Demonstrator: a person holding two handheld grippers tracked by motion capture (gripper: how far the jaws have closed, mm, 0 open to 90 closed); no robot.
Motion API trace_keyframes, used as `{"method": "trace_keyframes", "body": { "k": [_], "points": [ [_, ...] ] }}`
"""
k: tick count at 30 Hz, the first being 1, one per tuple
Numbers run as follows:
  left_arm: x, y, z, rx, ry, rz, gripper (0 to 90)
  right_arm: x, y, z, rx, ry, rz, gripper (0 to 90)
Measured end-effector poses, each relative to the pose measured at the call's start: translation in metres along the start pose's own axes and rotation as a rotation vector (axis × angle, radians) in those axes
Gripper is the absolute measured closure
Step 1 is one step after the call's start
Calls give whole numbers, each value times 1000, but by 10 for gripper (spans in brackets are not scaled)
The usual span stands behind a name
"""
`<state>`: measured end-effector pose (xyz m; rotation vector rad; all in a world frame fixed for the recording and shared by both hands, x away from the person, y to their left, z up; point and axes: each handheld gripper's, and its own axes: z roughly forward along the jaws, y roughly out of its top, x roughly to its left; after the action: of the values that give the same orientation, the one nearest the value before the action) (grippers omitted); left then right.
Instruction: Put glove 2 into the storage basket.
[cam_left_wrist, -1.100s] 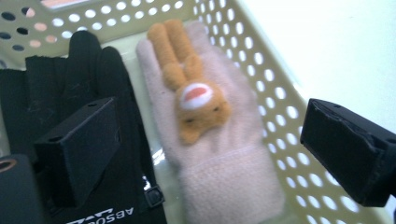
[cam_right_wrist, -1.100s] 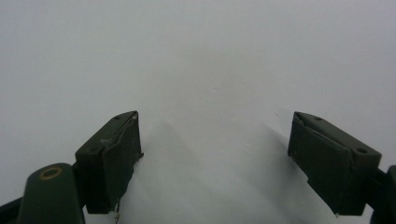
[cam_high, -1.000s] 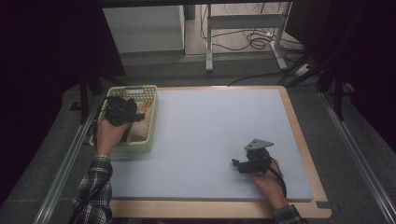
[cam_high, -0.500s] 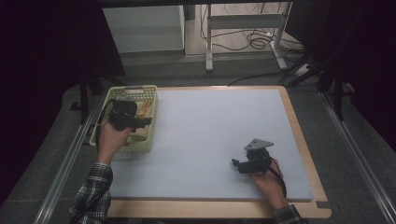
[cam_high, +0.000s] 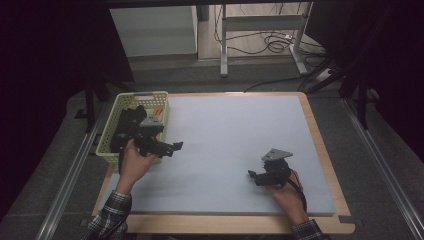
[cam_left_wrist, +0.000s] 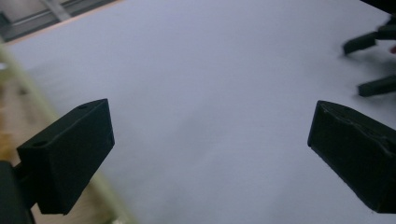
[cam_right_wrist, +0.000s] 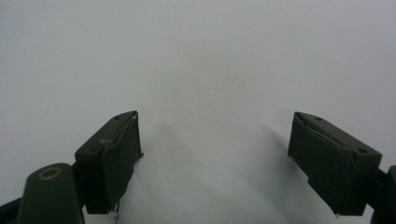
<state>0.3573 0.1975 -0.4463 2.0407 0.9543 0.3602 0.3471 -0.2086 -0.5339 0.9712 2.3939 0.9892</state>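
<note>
My left gripper (cam_high: 175, 147) is held just right of a pale yellow basket (cam_high: 111, 131), at the left side of the white mat (cam_high: 235, 130). Its jaws point right across the mat and stand wide apart with nothing between them (cam_left_wrist: 210, 149). My right gripper (cam_high: 252, 176) rests low over the mat at the front right, pointing left. It is open too, with bare white surface between its fingers (cam_right_wrist: 215, 158). In the left gripper view the right gripper's fingertips (cam_left_wrist: 369, 42) appear at the top right corner.
The basket holds some dark things and an orange one (cam_high: 158, 112) that I cannot make out. A wooden border (cam_high: 320, 135) frames the mat. Beyond the table stand a white cabinet (cam_high: 152, 30), a metal stand (cam_high: 260, 35) and loose cables (cam_high: 275, 45) on the floor.
My left gripper has come out of the basket and swung right, toward the front, so it now hangs over the mat's left edge. The right gripper has stayed put.
</note>
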Motion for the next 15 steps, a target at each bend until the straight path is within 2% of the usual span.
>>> {"method": "trace_keyframes", "body": {
  "k": [10,12,15],
  "points": [
    [-47,-24,35,-4,-90,84,9,0,0,0,-1,-2,-1,167],
    [-55,-32,44,9,-104,100,9,0,0,0,-1,-2,-2,167],
    [-64,-44,57,43,-98,130,9,0,0,0,-2,-3,-3,167]
  ]
}}
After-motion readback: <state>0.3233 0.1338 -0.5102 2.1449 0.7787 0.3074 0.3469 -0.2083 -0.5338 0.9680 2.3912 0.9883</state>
